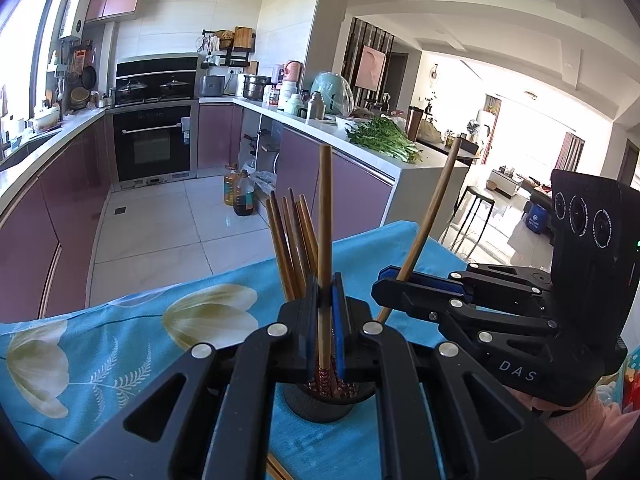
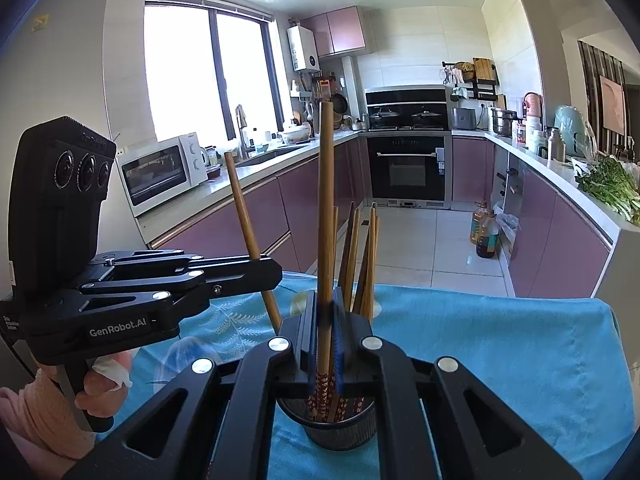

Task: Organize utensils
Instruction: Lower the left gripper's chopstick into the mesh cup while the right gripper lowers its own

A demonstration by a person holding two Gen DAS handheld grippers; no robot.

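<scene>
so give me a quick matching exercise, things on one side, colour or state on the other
Things:
1. left gripper
2. cup
3. cloth
4. greens

States:
A. blue with pale flowers
B. lying on the counter
C. shut on a chopstick
D. dark, holding chopsticks

Pairs: 1-C, 2-D, 3-A, 4-B
</scene>
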